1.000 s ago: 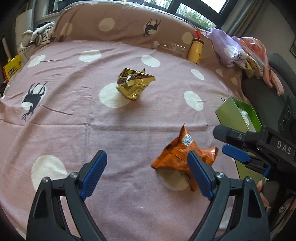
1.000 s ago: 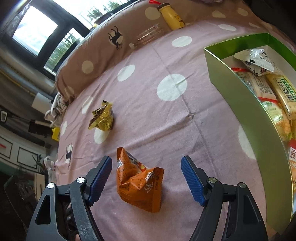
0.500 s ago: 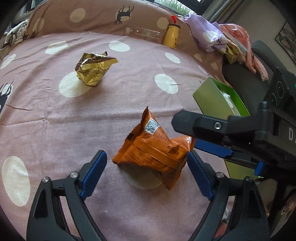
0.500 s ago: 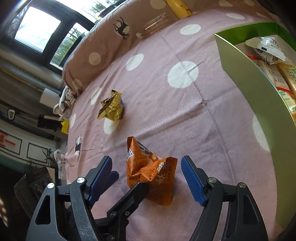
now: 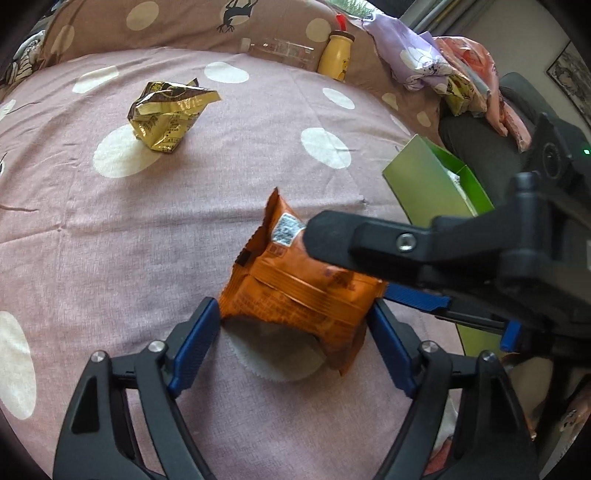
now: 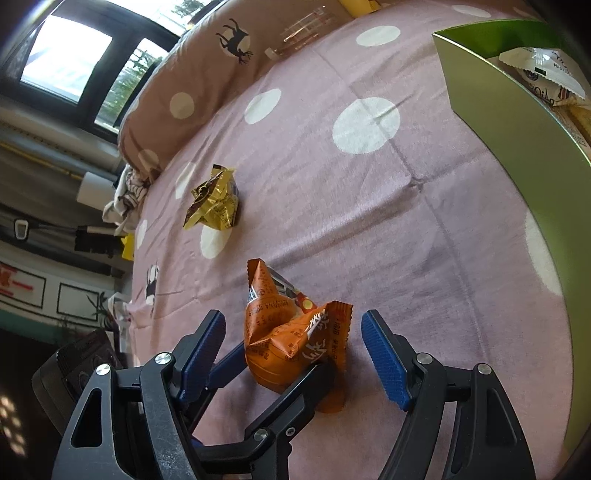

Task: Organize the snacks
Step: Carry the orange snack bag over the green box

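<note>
- The orange snack packet (image 5: 295, 291) lies crumpled on the pink spotted bedspread (image 5: 110, 229), over one of its white dots.
- The left gripper (image 5: 293, 332) has the packet between its blue pads: its jaws have just been closing, and both pads now sit right at the packet's sides. Whether they press it yet I cannot tell.
- The right gripper (image 6: 293, 354) hangs over the same packet with its jaws spread; its pads stand clear on either side, the right one well apart from the wrapper.
- In the right wrist view, the left gripper's black finger crosses under the packet's lower edge.
- A gold snack packet (image 5: 170, 114) sits further off on the bedspread, on another white dot.
- The green box (image 6: 517, 122) stands at the right edge of the bed, with wrapped snacks (image 6: 543, 70) inside.
- A yellow bottle (image 5: 338, 59) stands against the spotted pillow (image 5: 184, 22) at the far side.
</note>
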The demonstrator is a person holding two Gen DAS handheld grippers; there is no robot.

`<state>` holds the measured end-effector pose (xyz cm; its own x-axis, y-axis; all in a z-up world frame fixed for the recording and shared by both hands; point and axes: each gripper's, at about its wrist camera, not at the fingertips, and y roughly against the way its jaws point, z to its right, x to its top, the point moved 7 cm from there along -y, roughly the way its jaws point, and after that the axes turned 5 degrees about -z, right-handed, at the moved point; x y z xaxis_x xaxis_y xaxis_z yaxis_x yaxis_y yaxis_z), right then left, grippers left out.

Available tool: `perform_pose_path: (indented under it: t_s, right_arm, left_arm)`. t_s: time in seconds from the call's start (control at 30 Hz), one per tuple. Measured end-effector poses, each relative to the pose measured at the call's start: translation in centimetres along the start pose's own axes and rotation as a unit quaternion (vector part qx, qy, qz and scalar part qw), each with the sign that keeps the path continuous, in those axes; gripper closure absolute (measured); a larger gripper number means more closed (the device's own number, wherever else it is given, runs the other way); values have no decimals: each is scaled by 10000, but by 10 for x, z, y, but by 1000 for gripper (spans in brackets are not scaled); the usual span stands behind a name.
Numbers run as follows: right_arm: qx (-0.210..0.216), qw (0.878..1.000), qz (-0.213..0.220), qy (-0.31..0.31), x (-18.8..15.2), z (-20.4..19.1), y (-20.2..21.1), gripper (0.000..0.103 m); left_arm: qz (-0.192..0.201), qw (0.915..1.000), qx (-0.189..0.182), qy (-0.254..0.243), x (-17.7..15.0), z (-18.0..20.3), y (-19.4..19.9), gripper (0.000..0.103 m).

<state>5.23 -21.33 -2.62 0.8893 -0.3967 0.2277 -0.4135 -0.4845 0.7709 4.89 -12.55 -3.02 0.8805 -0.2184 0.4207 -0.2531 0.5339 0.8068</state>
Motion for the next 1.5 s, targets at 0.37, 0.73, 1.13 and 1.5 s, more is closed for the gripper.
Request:
perform_pose_path:
  t_s: [0.37, 0.73, 1.13, 1.5]
  right_arm:
    - [109, 9997, -65, 219, -2, -7, -8, 44]
    - [480, 9937, 702, 735, 4, -30, 45, 47]
    - [807, 9723, 2188, -175, 31, 41, 151, 48]
    - [587, 9448, 2934, -1332, 37, 127, 193, 49]
  left_arm:
    - [175, 9998, 72, -100, 1, 4, 5, 28]
    - [996, 9923, 333, -652, 25, 41, 46, 37]
    - [1247, 9685, -8, -2155, 60, 156, 32, 37]
    - [712, 9569, -645, -2740, 64, 231, -28, 37]
